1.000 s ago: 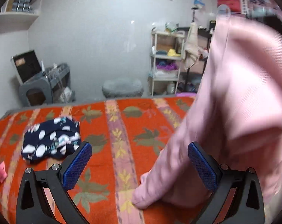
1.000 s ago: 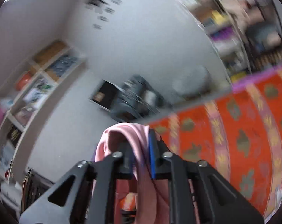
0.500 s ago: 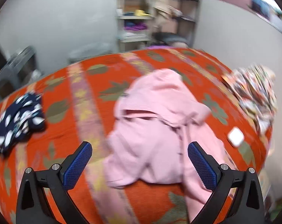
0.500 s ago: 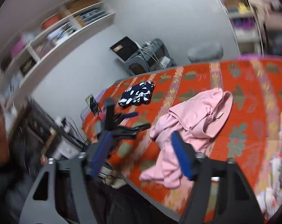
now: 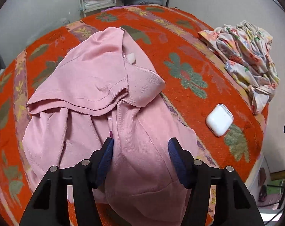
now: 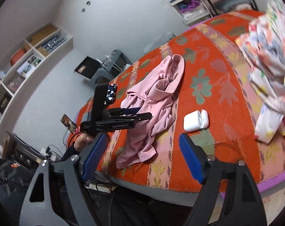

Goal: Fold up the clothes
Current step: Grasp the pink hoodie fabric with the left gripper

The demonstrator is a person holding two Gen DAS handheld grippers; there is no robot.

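- Far left of the right wrist view: wall shelves (image 6: 29,56) and a grey cart (image 6: 112,64), well apart from the work.
- Next along, left gripper (image 5: 140,150) poised steeply over the near part of the pink garment (image 5: 97,98); jaws have just been closing, a ridge of pink cloth between the pads, but no pressing visible yet, so counted as released.
- Seen from the right wrist view, same left gripper (image 6: 136,115) at the garment's left edge, held by a hand (image 6: 82,141) below it.
- Pink garment crumpled mid-bed on the orange floral blanket (image 5: 189,37), collar end away from the person, hem end trailing toward the near edge.
- Likely handling: light, limp knit, no stiffness; should drape and slide on itself, bunch if pinched mid-panel. Not fragile.
- Best holds, by judgement: a seam or hem corner near the left gripper, plus the matching corner on the other side, to spread flat before folding.
- Rightward, a white earbud case (image 5: 219,120) on the blanket just beside the garment, lid open in the right wrist view; worth avoiding when cloth is dragged.
- Right gripper (image 6: 142,158) spread wide and empty, hovering off the near bed edge, pads clear of everything.
- Far right, a floral garment (image 5: 244,56) heaped, apart from the pink one.
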